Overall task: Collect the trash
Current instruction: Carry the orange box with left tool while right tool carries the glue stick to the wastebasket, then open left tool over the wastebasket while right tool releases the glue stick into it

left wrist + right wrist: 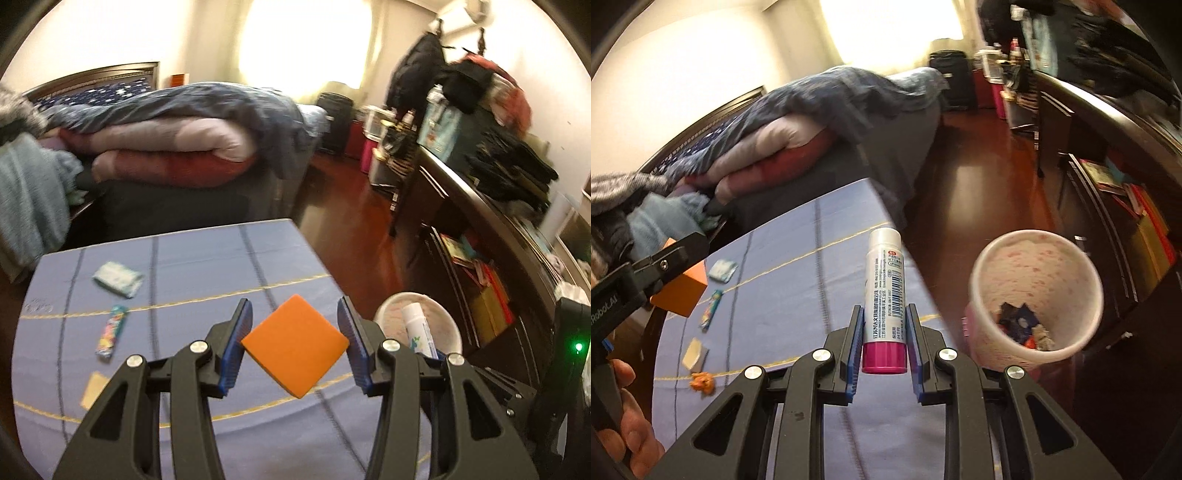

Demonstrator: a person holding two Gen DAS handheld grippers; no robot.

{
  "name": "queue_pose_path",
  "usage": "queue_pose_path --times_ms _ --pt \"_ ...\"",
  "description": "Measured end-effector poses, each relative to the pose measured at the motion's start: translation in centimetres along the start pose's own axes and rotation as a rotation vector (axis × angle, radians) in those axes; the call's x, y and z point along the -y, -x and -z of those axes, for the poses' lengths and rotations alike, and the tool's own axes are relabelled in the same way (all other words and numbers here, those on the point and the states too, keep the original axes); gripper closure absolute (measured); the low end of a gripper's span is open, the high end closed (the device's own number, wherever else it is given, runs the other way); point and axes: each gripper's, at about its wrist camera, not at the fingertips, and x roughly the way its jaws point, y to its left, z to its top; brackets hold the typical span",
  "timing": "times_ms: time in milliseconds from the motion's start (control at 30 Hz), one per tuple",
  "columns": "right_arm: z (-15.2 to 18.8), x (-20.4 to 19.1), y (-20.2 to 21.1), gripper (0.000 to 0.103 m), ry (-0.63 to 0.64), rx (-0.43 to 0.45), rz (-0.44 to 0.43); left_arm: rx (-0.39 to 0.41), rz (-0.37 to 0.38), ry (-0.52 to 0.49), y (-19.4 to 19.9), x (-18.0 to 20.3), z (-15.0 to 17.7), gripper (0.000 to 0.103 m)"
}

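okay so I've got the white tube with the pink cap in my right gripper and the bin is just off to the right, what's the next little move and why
Probably swing the right gripper rightward until the tube hangs over the open bin, then release. The jaws are clamped on the tube, which is over the blue tablecloth's edge, and the bin beside it already holds scraps.

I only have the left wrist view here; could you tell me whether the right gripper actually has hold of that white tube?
Observer: Yes, the right gripper is shut on the white tube, clamping it just above its pink cap.
Operator: Thank you. Is anything in the bin already?
Observer: The bin has a few dark wrappers lying at its bottom.
Operator: Is there any trash on the table that I can't see?
Observer: A crumpled orange scrap lies on the blue tablecloth, just past the yellowish paper piece.
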Motion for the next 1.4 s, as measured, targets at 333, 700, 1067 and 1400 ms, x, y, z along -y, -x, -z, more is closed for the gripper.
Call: queue_pose_path --times_ms 333,700,1067,1400 --pt "-0.9 7.3 1.2 0.08 -0.105 0.043 0.094 -0.021 0.105 -0.13 -3.5 7.9 -0.3 0.055" --pt "-1.6 14.1 -0.1 0.081 -0.182 0.046 0.199 -0.117 0.238 -0.193 -10.9 14.8 -0.4 0.055" --pt "-1.4 18.9 -3.8 0.08 -0.22 0.007 0.258 -0.218 0.269 -0.22 -19.0 19.6 1.2 0.054" --pt "-1.6 20.7 -6.6 0.073 -0.208 0.006 0.302 -0.255 0.284 -0.187 -23.1 19.9 1.4 0.022"
